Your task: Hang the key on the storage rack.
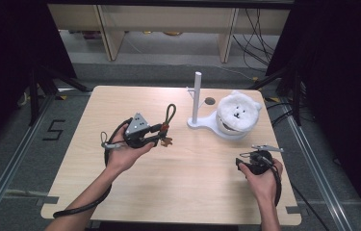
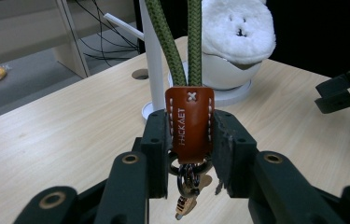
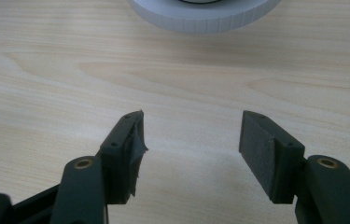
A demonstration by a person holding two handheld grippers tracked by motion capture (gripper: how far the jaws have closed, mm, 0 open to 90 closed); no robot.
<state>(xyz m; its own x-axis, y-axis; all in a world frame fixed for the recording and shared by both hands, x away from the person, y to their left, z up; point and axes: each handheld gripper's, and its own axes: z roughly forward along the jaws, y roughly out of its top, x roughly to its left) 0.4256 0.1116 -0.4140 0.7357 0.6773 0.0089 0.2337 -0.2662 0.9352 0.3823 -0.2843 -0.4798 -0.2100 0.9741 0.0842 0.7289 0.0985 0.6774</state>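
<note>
A keychain with a brown leather tab [image 2: 189,119], a green cord loop [image 2: 177,42] and metal rings [image 2: 187,179] below is pinched between the pads of my left gripper [image 2: 190,140]. From above, that left gripper [image 1: 161,132] hovers over the table's left middle, the green loop [image 1: 170,113] standing up from it. A white stand with an upright post [image 1: 197,96] and a side peg lies just to its right. My right gripper [image 1: 264,150] rests near the right front edge, jaws open and empty [image 3: 191,144] over bare wood.
A white plush bear head [image 1: 237,111] sits in a white bowl-like base [image 1: 231,132] joined to the stand. A small round hole [image 1: 210,101] marks the table behind the post. Shelving legs and cables stand beyond the far edge of the wooden table [image 1: 120,192].
</note>
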